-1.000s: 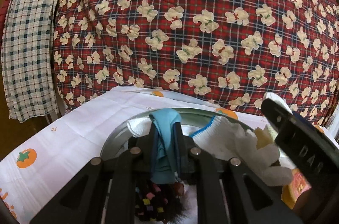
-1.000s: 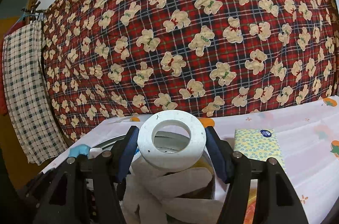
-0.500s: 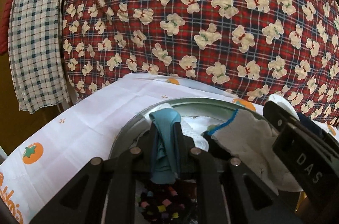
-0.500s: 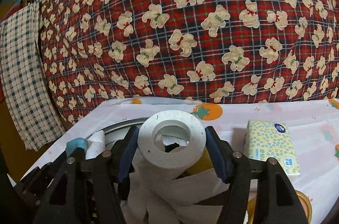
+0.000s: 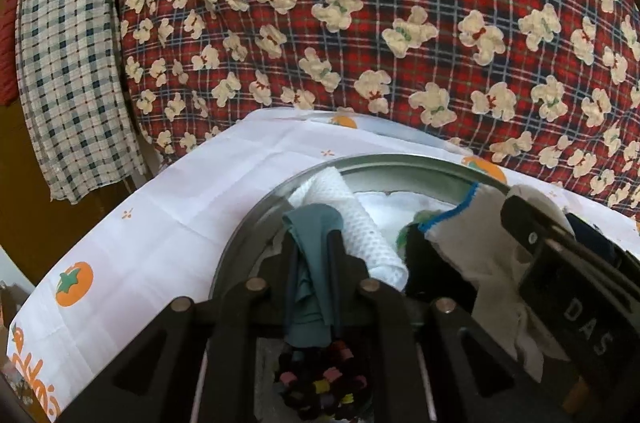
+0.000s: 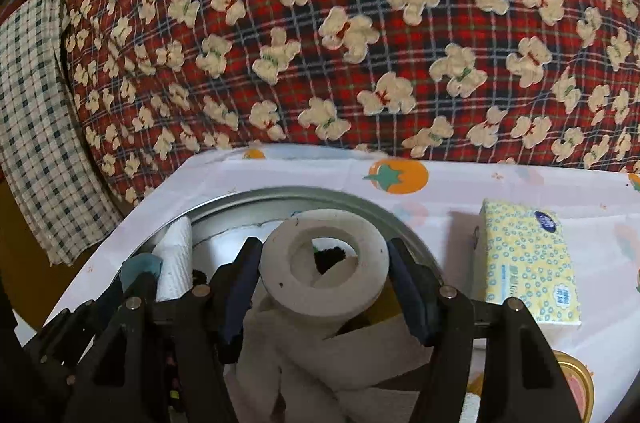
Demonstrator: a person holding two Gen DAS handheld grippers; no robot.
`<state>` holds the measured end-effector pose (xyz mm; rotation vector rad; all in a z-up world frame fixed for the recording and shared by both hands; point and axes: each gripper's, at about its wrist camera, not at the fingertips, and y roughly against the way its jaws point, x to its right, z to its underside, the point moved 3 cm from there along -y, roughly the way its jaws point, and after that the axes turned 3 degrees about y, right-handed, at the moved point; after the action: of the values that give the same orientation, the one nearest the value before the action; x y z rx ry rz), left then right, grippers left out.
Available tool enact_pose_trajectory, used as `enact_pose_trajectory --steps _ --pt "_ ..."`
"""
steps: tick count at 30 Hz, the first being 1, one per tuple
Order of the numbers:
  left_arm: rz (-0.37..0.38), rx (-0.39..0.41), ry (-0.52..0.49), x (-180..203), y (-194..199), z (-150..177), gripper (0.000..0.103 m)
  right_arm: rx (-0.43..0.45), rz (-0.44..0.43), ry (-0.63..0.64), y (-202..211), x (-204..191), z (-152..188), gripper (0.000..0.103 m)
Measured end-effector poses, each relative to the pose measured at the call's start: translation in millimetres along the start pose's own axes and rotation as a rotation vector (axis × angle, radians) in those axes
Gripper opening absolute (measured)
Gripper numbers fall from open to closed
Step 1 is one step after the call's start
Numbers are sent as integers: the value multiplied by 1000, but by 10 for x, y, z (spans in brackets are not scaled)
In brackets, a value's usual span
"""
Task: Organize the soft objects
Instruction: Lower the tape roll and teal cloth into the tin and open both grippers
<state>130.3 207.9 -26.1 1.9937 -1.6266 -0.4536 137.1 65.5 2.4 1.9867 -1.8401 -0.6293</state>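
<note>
Left gripper [image 5: 316, 263] is hanging over the metal basin [image 5: 240, 243] with a teal cloth [image 5: 312, 255] between its jaws, which are opening, probably barely gripping now. Right gripper [image 6: 324, 275] is clamping a toilet paper roll [image 6: 324, 267] above that basin, tissue pack [image 6: 528, 263] sitting beside on the worktop [image 5: 168, 223].

Both views look forward and somewhat downward along their own fingers, close above a round metal basin [image 5: 256, 211] on a white printed tablecloth [image 5: 168, 223], facing a red teddy-bear blanket [image 5: 360, 23]. They share basin [image 6: 224, 203], tablecloth [image 6: 460, 191], blanket [image 6: 360, 23] and the checked cloth [image 5: 68, 63] hanging left (seen from slightly different sides).
</note>
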Motion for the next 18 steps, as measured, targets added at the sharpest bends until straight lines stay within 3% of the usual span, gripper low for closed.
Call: enact_pose_trajectory --steps 1,2,3,4,5,8,11,18 --pt "-3 1 -5 9 6 -2 30 -11 -8 2 -16 -1 4 66" --pt "-12 2 -10 20 14 -3 53 -20 -22 2 -30 2 8 70" --pt "-18 18 -14 34 55 -13 67 -24 -29 -1 -38 9 13 72" --pt "-25 39 -19 43 97 -25 92 -26 -31 -3 -43 15 19 74" --pt "-44 65 -28 53 143 -29 103 -26 -36 -4 -45 18 25 78" --pt "-83 121 -63 115 210 4 102 3 -51 -10 -3 22 25 88" --pt "-123 131 -109 177 209 21 102 57 -49 -24 82 34 26 88" --pt "-107 132 -67 125 224 -2 102 72 -46 -10 113 18 22 88"
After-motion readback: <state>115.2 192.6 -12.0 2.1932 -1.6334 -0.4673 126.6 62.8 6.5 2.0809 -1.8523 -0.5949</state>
